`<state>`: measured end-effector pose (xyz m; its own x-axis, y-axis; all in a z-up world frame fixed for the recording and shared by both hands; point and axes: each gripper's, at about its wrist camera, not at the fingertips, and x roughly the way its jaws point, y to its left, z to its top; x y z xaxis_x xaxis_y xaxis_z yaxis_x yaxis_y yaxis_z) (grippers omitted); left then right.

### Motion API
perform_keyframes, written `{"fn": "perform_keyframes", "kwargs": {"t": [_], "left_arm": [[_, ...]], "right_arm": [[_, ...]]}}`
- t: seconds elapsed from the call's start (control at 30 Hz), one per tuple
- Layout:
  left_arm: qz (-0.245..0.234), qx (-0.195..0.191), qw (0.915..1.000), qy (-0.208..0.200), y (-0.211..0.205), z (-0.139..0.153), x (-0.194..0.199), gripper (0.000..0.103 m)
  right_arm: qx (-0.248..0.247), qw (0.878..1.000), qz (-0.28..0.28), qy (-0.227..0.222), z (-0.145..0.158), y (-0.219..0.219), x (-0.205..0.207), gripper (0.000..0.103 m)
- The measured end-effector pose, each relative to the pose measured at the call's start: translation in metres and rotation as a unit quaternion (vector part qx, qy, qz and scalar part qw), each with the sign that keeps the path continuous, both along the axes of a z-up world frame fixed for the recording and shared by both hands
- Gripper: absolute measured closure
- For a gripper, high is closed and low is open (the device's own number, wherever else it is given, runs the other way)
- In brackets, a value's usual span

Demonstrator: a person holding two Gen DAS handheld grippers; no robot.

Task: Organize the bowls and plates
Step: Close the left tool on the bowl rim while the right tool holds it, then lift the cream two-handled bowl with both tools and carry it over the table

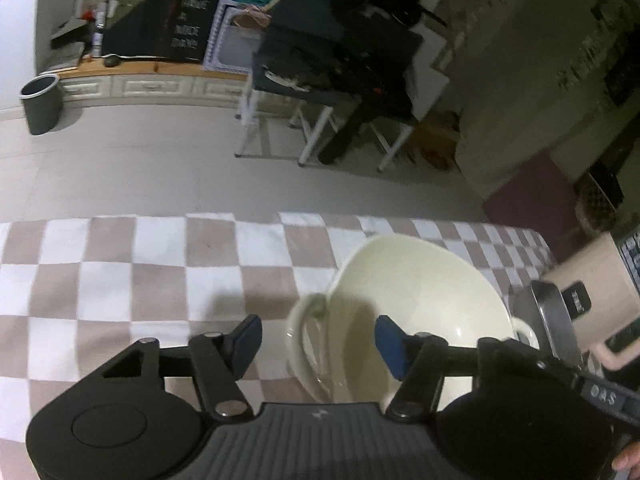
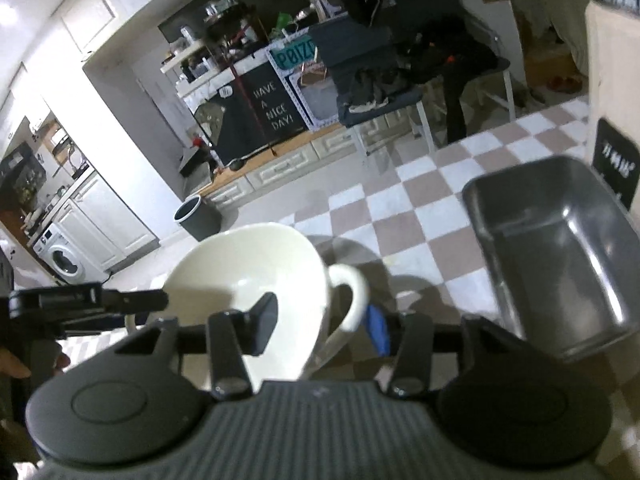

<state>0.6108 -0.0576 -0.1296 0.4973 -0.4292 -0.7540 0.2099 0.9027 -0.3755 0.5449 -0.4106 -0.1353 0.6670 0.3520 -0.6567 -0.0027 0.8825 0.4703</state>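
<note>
A cream bowl [image 1: 424,292] with two loop handles sits on the checkered tablecloth [image 1: 120,280]. My left gripper [image 1: 320,344] straddles its left handle [image 1: 304,320]: one pad is outside the bowl and the blue pad [image 1: 392,348] is inside, with gaps on both sides. In the right wrist view the same bowl [image 2: 248,276] fills the centre. My right gripper [image 2: 322,330] straddles its right handle [image 2: 352,296], dark finger [image 2: 264,328] inside and blue pad [image 2: 378,334] outside, not pressing. The left gripper's finger [image 2: 136,300] reaches the bowl's left rim.
A grey metal tray [image 2: 560,248] lies just right of the bowl, also seen as the tray [image 1: 552,320] in the left wrist view. A beige box [image 1: 580,276] with a black label stands behind it. The table's far edge [image 1: 240,216] drops to the floor.
</note>
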Motion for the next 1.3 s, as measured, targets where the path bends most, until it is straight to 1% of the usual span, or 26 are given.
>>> {"fn": "perform_keyframes", "kwargs": {"t": [0.07, 0.1, 0.13, 0.17, 0.2, 0.23, 0.27, 0.33, 0.43, 0.57, 0.7, 0.87, 1.0, 1.13, 1.3], "left_arm": [[-0.006, -0.001, 1.0, 0.005, -0.001, -0.006, 0.0, 0.047], [-0.007, -0.001, 0.9999, 0.008, -0.002, -0.008, 0.0, 0.053], [-0.007, 0.001, 0.9999, 0.011, -0.002, -0.01, -0.001, 0.062], [-0.006, 0.002, 0.9999, 0.012, -0.002, -0.012, 0.0, 0.065], [-0.004, 0.001, 0.9999, 0.013, -0.002, -0.014, 0.0, 0.075], [0.001, -0.003, 0.9999, 0.015, -0.001, -0.015, -0.001, 0.082], [0.006, -0.013, 0.9998, 0.015, 0.002, -0.016, -0.001, 0.084], [0.013, -0.02, 0.9996, 0.014, 0.003, -0.016, -0.003, 0.084], [0.009, -0.008, 0.9999, 0.001, 0.0, -0.013, -0.007, 0.084], [0.018, -0.006, 0.9998, -0.008, -0.002, -0.011, -0.016, 0.085], [0.021, 0.002, 0.9997, -0.011, -0.004, -0.004, -0.029, 0.084], [0.031, -0.001, 0.9991, -0.027, 0.003, 0.024, -0.051, 0.084], [0.037, -0.007, 0.9984, -0.042, 0.01, 0.051, -0.075, 0.084], [0.041, -0.016, 0.9971, -0.061, 0.016, 0.083, -0.107, 0.084], [0.048, -0.026, 0.996, -0.07, 0.025, 0.122, -0.146, 0.084]], "right_arm": [[-0.003, 1.0, -0.011, 0.016, -0.004, 0.002, 0.004, 0.065], [-0.01, 0.999, -0.02, 0.024, -0.006, 0.001, 0.005, 0.076], [-0.003, 0.999, -0.023, 0.024, -0.008, -0.001, 0.006, 0.077], [0.007, 0.999, -0.026, 0.025, -0.009, -0.003, 0.006, 0.078], [0.013, 0.999, -0.027, 0.026, -0.01, -0.004, 0.007, 0.078], [0.014, 0.999, -0.027, 0.025, -0.011, -0.004, 0.007, 0.078], [0.012, 0.999, -0.026, 0.024, -0.011, -0.004, 0.008, 0.078], [0.012, 0.999, -0.024, 0.02, -0.01, -0.004, 0.007, 0.078], [0.017, 0.999, -0.023, 0.014, -0.011, -0.005, 0.005, 0.079], [-0.004, 1.0, -0.026, 0.008, -0.007, 0.0, 0.002, 0.079], [-0.013, 1.0, -0.018, -0.002, 0.0, -0.001, -0.001, 0.079], [0.0, 1.0, -0.011, -0.009, 0.017, -0.001, -0.015, 0.079], [-0.003, 1.0, 0.002, -0.029, 0.044, 0.002, -0.035, 0.079], [-0.008, 0.998, 0.01, -0.054, 0.078, 0.006, -0.061, 0.079], [0.004, 0.997, 0.023, -0.074, 0.114, 0.007, -0.093, 0.08]]}}
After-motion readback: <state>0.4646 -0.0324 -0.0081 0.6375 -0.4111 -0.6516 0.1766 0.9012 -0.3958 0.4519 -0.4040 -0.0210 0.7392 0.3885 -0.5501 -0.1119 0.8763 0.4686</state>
